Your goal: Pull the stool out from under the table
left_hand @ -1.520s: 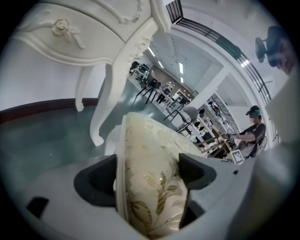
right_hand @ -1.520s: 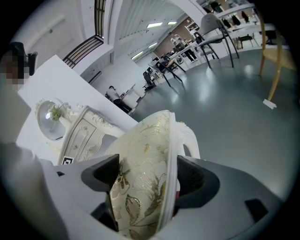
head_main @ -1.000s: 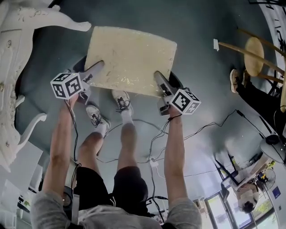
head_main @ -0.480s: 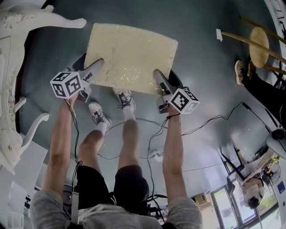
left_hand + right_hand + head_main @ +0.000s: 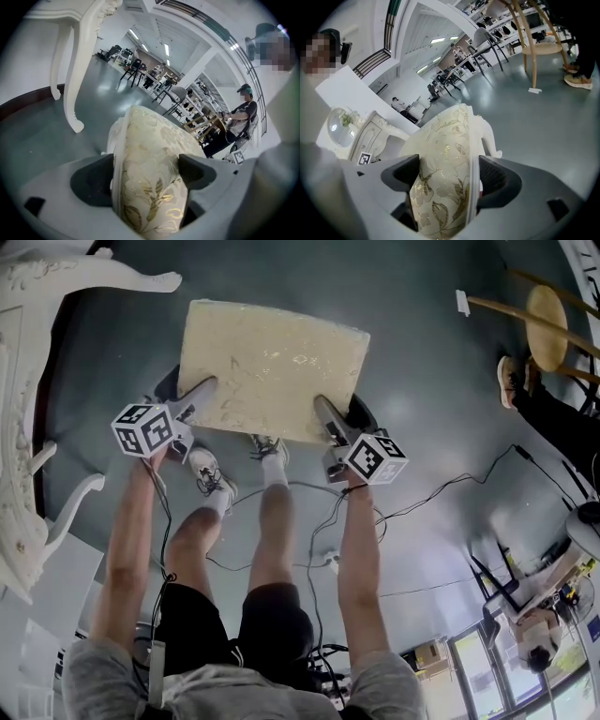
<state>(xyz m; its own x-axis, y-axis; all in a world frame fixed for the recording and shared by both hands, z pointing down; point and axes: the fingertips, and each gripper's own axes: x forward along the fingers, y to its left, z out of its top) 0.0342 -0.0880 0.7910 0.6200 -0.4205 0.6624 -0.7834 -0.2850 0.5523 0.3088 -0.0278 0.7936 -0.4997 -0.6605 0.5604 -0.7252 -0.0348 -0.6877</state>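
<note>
The stool point(image 5: 267, 367) has a cream seat cushion with a gold leaf pattern and stands on the grey floor in front of my legs, out beside the white table point(image 5: 56, 282). My left gripper point(image 5: 199, 397) is shut on the seat's near left edge, and the cushion point(image 5: 147, 178) fills the space between its jaws. My right gripper point(image 5: 330, 418) is shut on the near right edge, with the cushion point(image 5: 443, 187) squeezed between its jaws. A white carved stool leg point(image 5: 490, 136) shows under the seat.
The white table's curved legs point(image 5: 70, 498) stand at the left, and one point(image 5: 75, 70) rises just beyond the stool. Cables point(image 5: 441, 493) trail on the floor behind me. A wooden stool point(image 5: 544, 324) and a seated person's shoe point(image 5: 511, 381) are at the far right.
The stool and both grippers have shifted slightly toward me and away from the table. My feet have stepped back a little. Both grips are unchanged.
</note>
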